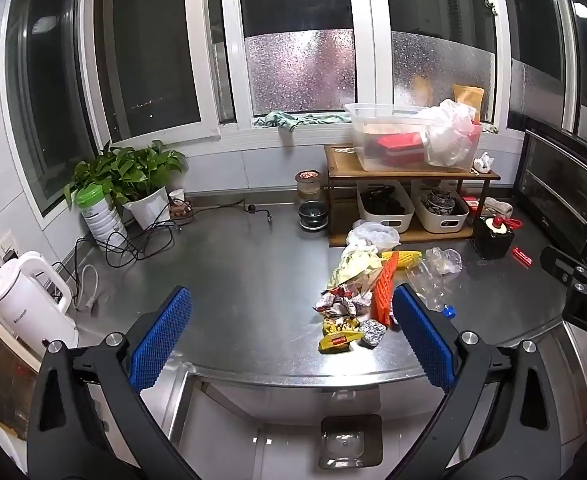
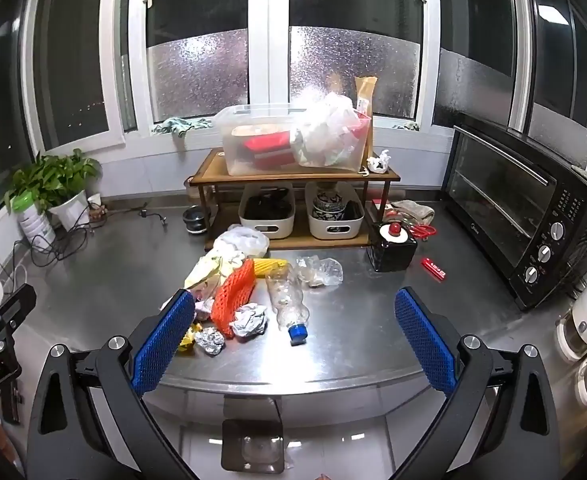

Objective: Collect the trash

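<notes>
Under dark windows, trash (image 2: pixel 249 292) litters the steel counter (image 2: pixel 353 344); both grippers (image 1: pixel 291 344) (image 2: pixel 293 344) gape empty.

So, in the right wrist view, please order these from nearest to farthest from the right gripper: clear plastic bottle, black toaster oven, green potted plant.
1. Clear plastic bottle, just ahead, centre.
2. Black toaster oven, right side.
3. Green potted plant, far left corner.

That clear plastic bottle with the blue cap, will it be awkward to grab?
Probably. The bottle looks empty and crumpled, so likely light and apt to buckle when squeezed. It lies on its side on smooth steel, so a nudge may roll or slide it.
</notes>
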`<act>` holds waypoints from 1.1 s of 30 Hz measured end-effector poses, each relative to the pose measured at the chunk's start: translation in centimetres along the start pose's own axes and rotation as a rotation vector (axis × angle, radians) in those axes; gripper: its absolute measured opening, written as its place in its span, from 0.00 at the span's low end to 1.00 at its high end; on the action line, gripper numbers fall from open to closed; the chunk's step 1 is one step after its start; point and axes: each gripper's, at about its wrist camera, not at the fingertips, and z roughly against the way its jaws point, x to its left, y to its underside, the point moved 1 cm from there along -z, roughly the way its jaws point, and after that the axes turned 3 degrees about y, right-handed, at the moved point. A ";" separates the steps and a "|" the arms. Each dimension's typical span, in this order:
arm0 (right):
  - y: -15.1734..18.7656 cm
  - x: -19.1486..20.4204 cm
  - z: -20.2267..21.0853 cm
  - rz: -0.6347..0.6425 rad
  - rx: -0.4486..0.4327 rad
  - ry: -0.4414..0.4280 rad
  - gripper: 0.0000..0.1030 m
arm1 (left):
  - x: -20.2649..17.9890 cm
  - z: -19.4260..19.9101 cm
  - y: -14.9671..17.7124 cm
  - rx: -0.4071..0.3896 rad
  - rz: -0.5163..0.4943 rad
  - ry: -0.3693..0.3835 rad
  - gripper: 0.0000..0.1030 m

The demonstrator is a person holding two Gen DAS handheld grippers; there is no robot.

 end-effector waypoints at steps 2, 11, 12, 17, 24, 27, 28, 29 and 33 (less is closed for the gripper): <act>-0.4 -0.8 -0.3 0.014 0.009 -0.012 0.97 | -0.1 -0.1 0.0 0.006 -0.001 0.002 0.92; -0.5 -0.3 -1.0 0.012 0.011 -0.021 0.97 | -0.2 0.2 0.4 -0.007 0.008 -0.004 0.92; -0.5 -0.3 -1.0 0.012 0.011 -0.022 0.97 | 0.2 -0.5 0.5 0.003 0.015 0.002 0.92; -0.7 -0.1 -1.2 0.014 0.016 -0.023 0.97 | 0.1 -0.5 1.0 0.002 0.019 0.002 0.92; -0.7 -0.2 -1.4 0.011 0.009 -0.023 0.97 | 0.3 -1.0 0.7 0.009 0.019 0.004 0.92; -0.7 -0.6 -1.3 0.005 0.007 -0.023 0.97 | 0.2 -1.1 0.8 0.005 0.018 0.006 0.92; -0.7 -0.6 -1.2 0.004 0.006 -0.022 0.97 | 0.2 -1.0 0.8 0.004 0.018 0.006 0.92; -0.6 -0.6 -1.2 0.003 0.006 -0.023 0.97 | 0.2 -1.0 0.8 0.004 0.018 0.006 0.92; -0.7 -0.6 -1.3 0.003 0.009 -0.023 0.97 | 0.1 -1.0 0.7 0.006 0.018 0.007 0.92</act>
